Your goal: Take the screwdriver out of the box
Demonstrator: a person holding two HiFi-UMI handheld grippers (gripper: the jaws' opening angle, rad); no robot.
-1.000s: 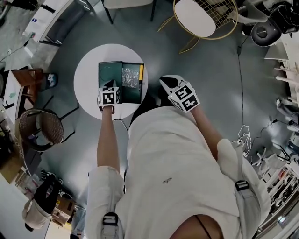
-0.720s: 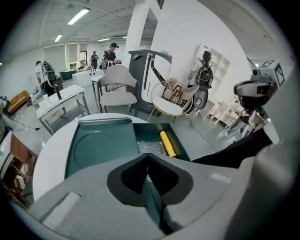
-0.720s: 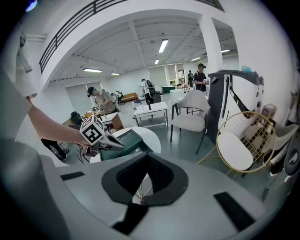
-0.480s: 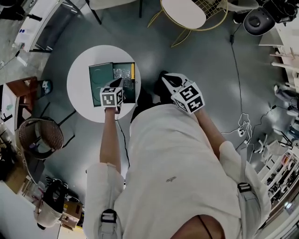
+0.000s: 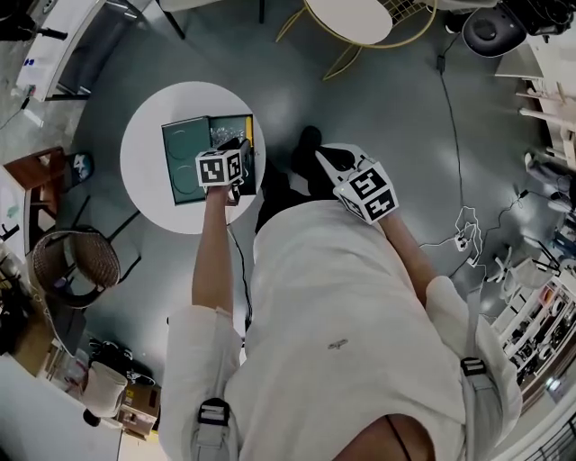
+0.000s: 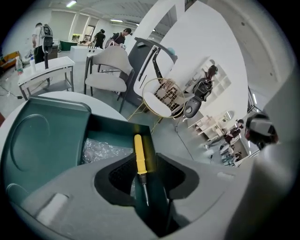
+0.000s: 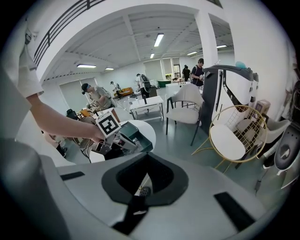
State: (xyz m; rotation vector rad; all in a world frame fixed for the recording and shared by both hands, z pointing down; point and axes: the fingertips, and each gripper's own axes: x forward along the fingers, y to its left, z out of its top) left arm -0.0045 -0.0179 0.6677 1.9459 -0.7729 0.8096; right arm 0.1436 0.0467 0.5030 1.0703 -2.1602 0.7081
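The left hand-held gripper (image 6: 144, 190) hung over the open box (image 6: 44, 140), pointing down into it. Its jaws had just been opening and stood apart. The screwdriver (image 6: 139, 154) lined up in the gap between them, but the pads weren't pressing on it. It lay in the box's tray against the right-hand wall, with its yellow handle at the far end and its metal tip pointing back toward the gripper. Some crinkly clear plastic (image 6: 101, 150) sat in the tray just beside it. The dark green lid lay folded out flat to the left.

From the head view, the left hand-held gripper (image 5: 236, 151) covered the right part of the box (image 5: 180, 158). The box sat around the middle of a round white tabletop (image 5: 144, 198), so the screwdriver couldn't really be made out from up there.

The right hand-held gripper (image 7: 137, 202) looked closed, jaws together with nothing in them. It was held well off to the side, over the grey floor (image 5: 405, 99) rather than the tabletop, close to the person's torso (image 5: 326, 162).

A round chair with a gold wire frame (image 5: 355, 18) stood farther out on the floor.
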